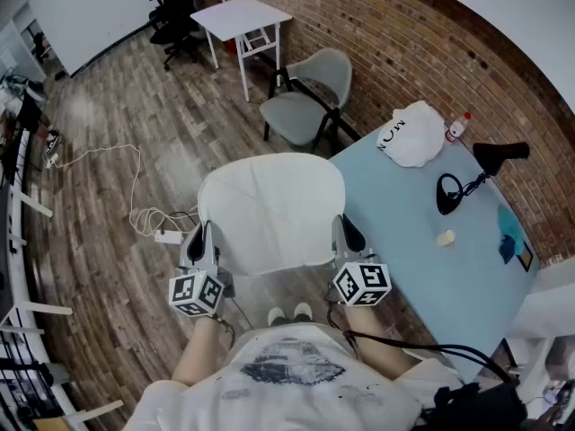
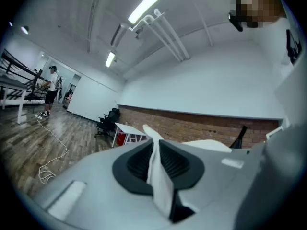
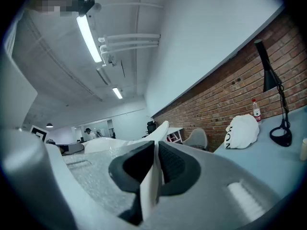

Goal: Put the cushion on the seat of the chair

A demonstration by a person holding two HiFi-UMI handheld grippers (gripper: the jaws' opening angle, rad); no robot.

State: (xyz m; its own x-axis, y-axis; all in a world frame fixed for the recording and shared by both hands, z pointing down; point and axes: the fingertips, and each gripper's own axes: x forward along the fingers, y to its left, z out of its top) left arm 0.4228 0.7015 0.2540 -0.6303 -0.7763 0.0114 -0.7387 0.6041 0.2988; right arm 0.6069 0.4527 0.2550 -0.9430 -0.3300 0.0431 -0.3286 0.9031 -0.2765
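Note:
A flat cream cushion (image 1: 269, 209) hangs level in front of the person, held by both near corners. My left gripper (image 1: 201, 239) is shut on its left edge, and in the left gripper view a thin fold of the cushion (image 2: 157, 171) is pinched between the dark pads. My right gripper (image 1: 346, 235) is shut on the right edge, where the cushion (image 3: 153, 176) again shows squeezed between the pads. A grey chair (image 1: 310, 97) stands farther off, beside the light blue table (image 1: 422, 250), its seat bare.
On the light blue table lie a white bag (image 1: 411, 133), a bottle (image 1: 457, 126), a black desk lamp (image 1: 472, 173) and small items. A white table (image 1: 241, 16) and black office chairs (image 1: 175, 12) stand at the back. A white cable (image 1: 135, 205) lies on the wooden floor.

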